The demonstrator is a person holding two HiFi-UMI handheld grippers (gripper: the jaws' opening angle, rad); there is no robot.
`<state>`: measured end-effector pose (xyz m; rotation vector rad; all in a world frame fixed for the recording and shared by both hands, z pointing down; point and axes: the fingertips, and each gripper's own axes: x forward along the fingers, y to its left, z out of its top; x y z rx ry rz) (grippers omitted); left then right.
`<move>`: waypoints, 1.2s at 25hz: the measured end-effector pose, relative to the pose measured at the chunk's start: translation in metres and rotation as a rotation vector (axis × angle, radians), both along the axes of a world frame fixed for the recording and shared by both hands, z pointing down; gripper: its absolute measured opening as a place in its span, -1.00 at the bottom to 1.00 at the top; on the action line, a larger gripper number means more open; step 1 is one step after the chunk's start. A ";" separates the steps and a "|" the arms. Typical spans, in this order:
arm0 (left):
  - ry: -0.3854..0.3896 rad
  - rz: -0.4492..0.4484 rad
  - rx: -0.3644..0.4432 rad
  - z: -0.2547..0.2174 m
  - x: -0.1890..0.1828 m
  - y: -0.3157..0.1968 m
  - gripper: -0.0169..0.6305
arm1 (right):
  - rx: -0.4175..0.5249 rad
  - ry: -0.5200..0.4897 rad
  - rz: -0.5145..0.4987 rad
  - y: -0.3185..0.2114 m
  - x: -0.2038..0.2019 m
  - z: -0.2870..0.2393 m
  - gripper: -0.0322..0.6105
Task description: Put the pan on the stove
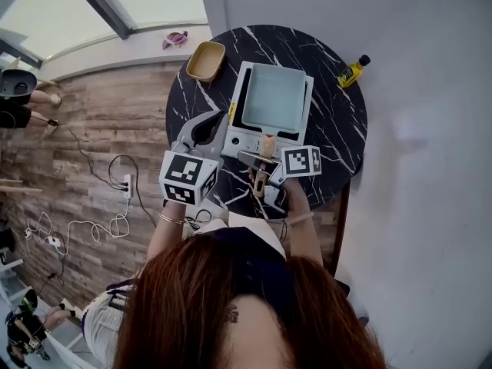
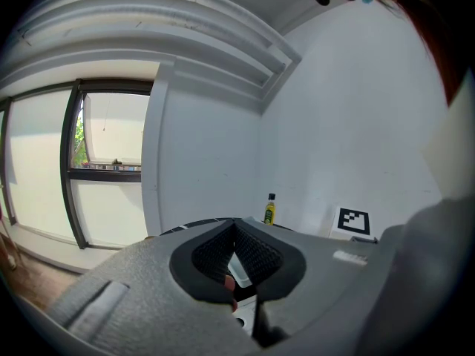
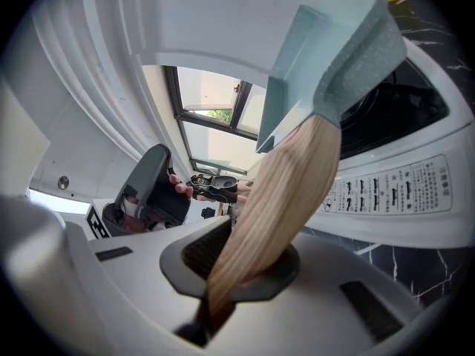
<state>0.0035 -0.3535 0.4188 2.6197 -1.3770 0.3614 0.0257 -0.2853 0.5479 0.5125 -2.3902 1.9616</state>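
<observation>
- Round black stone table [image 1: 338, 121] with white lines, next to a wood floor and a big window.
- Square pale-blue pan [image 1: 274, 97], lying on top of the white stove [image 1: 244, 140] in the middle of that table.
- Looks level from the head view, but cannot tell if fully set down yet.
- Probably metal: stiff, not bendy, and a bit heavy at the far end, so likely to tip down in a loose hold.
- Smooth walls, too slippery to pinch. Best held by the wooden handle [image 3: 282, 191], sticking out over the stove's button panel toward the person.
- Right gripper [image 1: 264, 160] clamped tight on that handle near its free end, jaws nearly together on the wood.
- Left gripper [image 2: 236, 232] just beside the stove's front left corner, jaws closed tip to tip, holding nothing.
- Farther out: a tan dish [image 1: 205, 60] at the back left edge and a small yellow bottle [image 1: 353, 71] at the right edge, both well apart from the pan.
- Seems nearly done. Only letting go left, slowly, so as not to drag the pan.
</observation>
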 end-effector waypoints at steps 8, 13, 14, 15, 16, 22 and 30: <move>-0.014 -0.006 -0.006 0.003 0.004 -0.005 -0.91 | -0.017 -0.013 -0.011 -0.004 0.002 0.008 -0.81; -0.025 -0.006 -0.014 0.005 0.006 -0.007 -0.91 | -0.029 -0.020 -0.013 -0.007 0.005 0.011 -0.81; -0.027 -0.007 -0.015 0.005 0.006 -0.008 -0.91 | -0.030 -0.021 -0.014 -0.007 0.006 0.012 -0.81; -0.029 -0.007 -0.016 0.006 0.006 -0.008 -0.91 | -0.032 -0.020 -0.015 -0.008 0.006 0.013 -0.81; -0.031 -0.007 -0.017 0.006 0.007 -0.009 -0.91 | -0.033 -0.019 -0.017 -0.008 0.007 0.015 -0.81; -0.039 -0.004 -0.015 0.008 0.012 -0.010 -0.91 | -0.036 -0.032 -0.020 -0.011 0.008 0.018 -0.80; -0.052 0.000 -0.020 0.010 0.016 -0.011 -0.91 | -0.031 -0.034 -0.020 -0.014 0.008 0.022 -0.80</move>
